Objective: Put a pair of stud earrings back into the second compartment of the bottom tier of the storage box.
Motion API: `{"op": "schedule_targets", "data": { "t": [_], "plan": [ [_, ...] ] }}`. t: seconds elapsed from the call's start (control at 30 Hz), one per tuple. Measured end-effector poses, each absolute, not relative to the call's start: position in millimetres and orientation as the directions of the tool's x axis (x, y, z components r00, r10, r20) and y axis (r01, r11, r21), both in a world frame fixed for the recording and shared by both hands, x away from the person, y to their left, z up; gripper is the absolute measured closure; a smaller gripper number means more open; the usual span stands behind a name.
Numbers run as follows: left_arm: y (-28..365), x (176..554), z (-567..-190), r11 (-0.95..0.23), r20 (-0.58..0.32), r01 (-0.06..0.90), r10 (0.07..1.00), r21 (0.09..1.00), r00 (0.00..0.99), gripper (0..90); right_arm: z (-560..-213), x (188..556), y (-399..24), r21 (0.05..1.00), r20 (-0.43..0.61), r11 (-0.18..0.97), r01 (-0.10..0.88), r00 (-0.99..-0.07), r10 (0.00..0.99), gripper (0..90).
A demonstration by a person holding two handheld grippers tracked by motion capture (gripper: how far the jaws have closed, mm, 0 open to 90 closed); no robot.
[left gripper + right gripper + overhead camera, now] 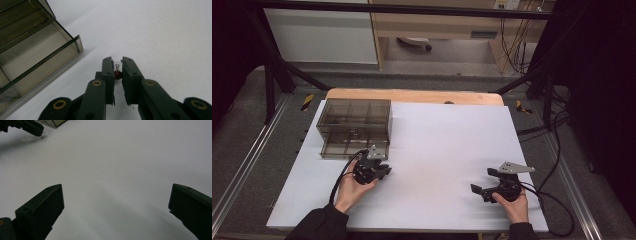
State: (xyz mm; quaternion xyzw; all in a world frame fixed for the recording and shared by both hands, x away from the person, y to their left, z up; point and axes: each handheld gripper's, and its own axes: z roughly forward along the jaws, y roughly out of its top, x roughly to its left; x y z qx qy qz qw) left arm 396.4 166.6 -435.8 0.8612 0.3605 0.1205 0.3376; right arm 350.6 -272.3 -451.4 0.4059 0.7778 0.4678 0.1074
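A tiny bulb [117, 67] with clear glass and a dark red base sits pinched between the pads of my left gripper [117, 61], just above the white sheet. In the high view the left gripper [384, 171] is near the front of a smoky see-through drawer box [354, 117], whose bottom drawer [354, 148] is pulled out. That open drawer [37, 55] lies to the left of the jaws and looks bare inside. My right gripper [482, 181] rests at the front right, and in its own view it [116, 192] is open wide with nothing between its fingers.
A white sheet [437, 145] covers the wooden table [412, 95]. Black frame rails and cables run around the table's sides. The left gripper [30, 127] and a corner of the drawer [58, 122] show far off in the right gripper view.
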Motion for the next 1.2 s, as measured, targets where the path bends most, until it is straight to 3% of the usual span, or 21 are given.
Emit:
{"op": "schedule_targets", "data": {
  "t": [1.2],
  "plan": [
    [192.8, 385.5, -411.1, -0.497, -0.041, 0.543, 0.711, 0.677, 0.702, 80.1, -451.7, 350.6, -272.3, 0.815, 0.211, 0.235, 0.530, -0.649, 0.731, 0.7]
  ]
}}
